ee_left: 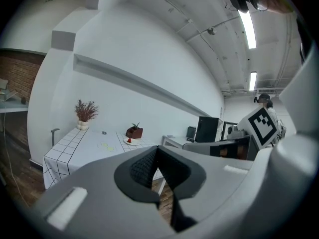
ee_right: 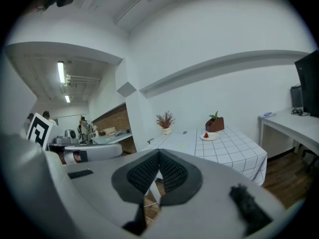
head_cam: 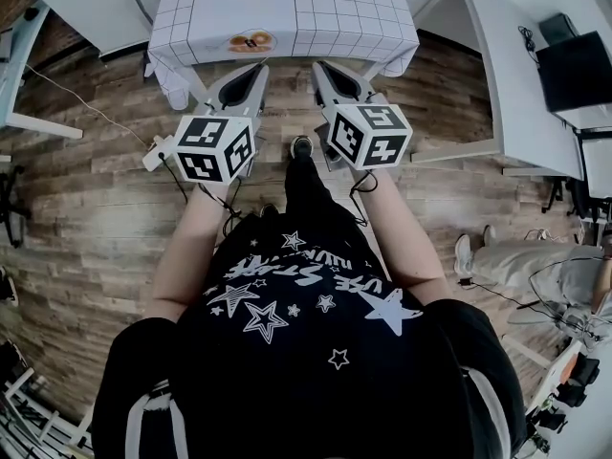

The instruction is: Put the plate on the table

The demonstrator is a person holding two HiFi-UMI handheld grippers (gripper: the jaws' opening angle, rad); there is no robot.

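Facing: a table (head_cam: 335, 17) under a white checked cloth, straight ahead of the person, who stands on a wooden floor (head_cam: 86, 208).
Left gripper (head_cam: 251, 73): pointed at the near edge of the table; its fingers (ee_left: 143, 167) are pressed together with nothing between them.
Right gripper (head_cam: 325, 70): just beside the left one and aimed the same way; its fingers are likewise closed and empty.
Plate (head_cam: 251, 41): on the table, near the edge closest to the person in the head view, well apart from both grippers; something small and red lies on it.
Planter: a brown planter (ee_right: 215, 124) with a green sprig stands just beside the plate.
Vase: a pale vase (ee_right: 165, 121) of dried stems sits farther along the cloth in the right gripper view.
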